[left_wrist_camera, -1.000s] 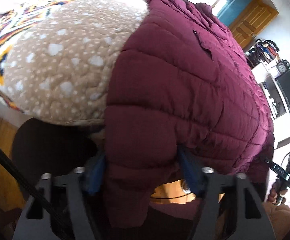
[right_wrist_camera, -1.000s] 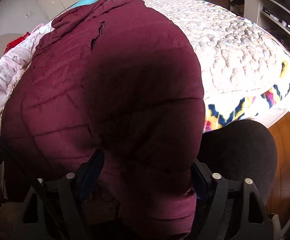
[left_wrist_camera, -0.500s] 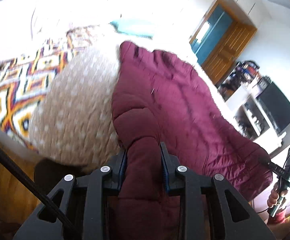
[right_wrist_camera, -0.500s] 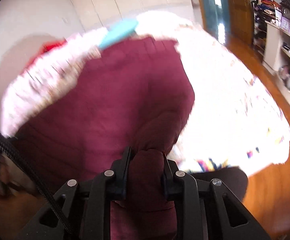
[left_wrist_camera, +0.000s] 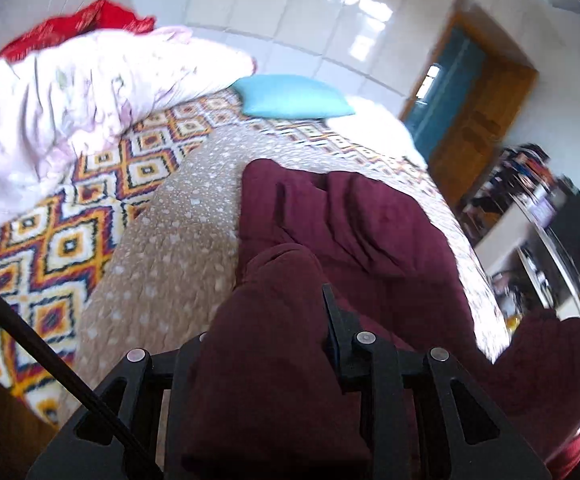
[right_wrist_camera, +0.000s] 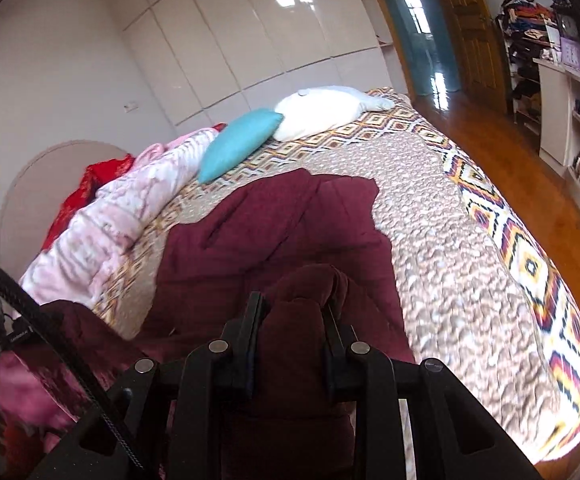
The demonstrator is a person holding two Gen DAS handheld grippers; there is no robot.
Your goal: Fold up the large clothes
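A large maroon quilted jacket point(left_wrist_camera: 354, 220) lies on the bed, its collar end far from me; it also shows in the right wrist view point(right_wrist_camera: 281, 220). My left gripper point(left_wrist_camera: 273, 304) is shut on a bunched fold of the jacket's near hem and holds it lifted above the bed. My right gripper point(right_wrist_camera: 294, 304) is shut on another bunch of the same hem, also raised. The cloth hides most of the left gripper's fingers.
The bed has a tan dotted blanket point(right_wrist_camera: 442, 216) over a diamond-patterned cover point(left_wrist_camera: 69, 240). A pink-white duvet point(left_wrist_camera: 49, 112), a red cloth point(right_wrist_camera: 89, 184), a teal pillow point(right_wrist_camera: 237, 144) and a white pillow point(right_wrist_camera: 322, 112) lie at the head. Shelves point(right_wrist_camera: 570, 92) and wooden floor point(right_wrist_camera: 502, 148) are to the right.
Both grippers closed on the jacket's hem and lifted it upward. The views rose from close against the jacket to looking down over the bed.
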